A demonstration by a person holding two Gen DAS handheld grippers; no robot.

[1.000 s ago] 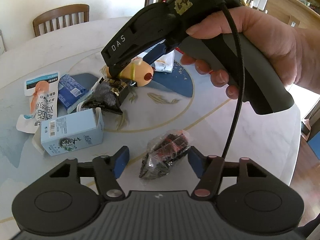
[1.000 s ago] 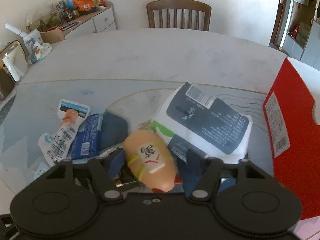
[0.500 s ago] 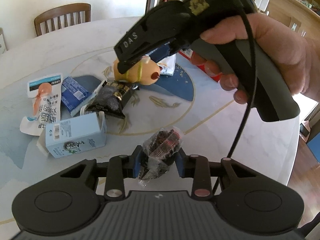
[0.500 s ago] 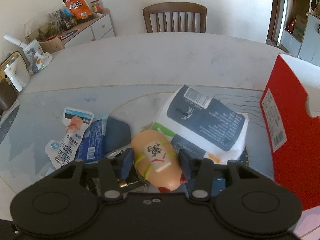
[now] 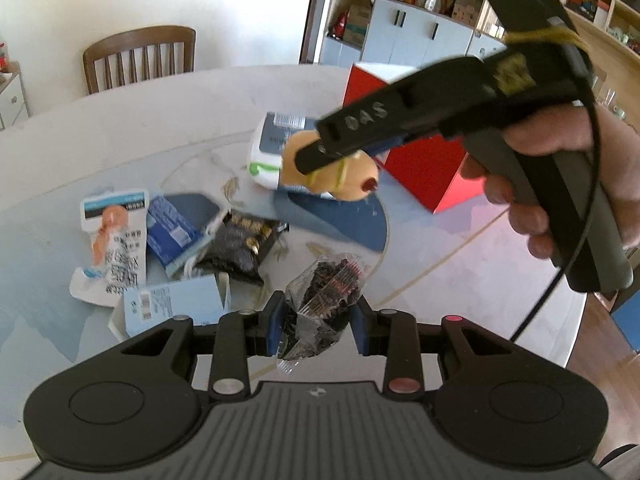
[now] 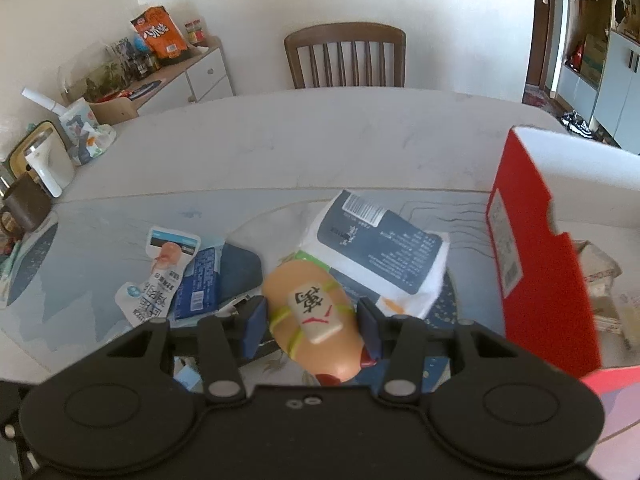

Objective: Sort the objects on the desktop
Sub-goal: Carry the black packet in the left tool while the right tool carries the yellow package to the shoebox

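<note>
Pinching the peach egg-shaped toy (image 6: 316, 320) in my right gripper (image 6: 312, 326), red tip toward me, my left gripper (image 5: 318, 326) squeezes the upright clear crinkly snack bag (image 5: 324, 300).

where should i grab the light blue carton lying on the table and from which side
The light blue carton lies on its side with an opened flap sticking up at its right end. Probably best to come down from above and pinch across its two long side faces near the middle, away from that loose flap and the black snack bag crowding that end.
</note>
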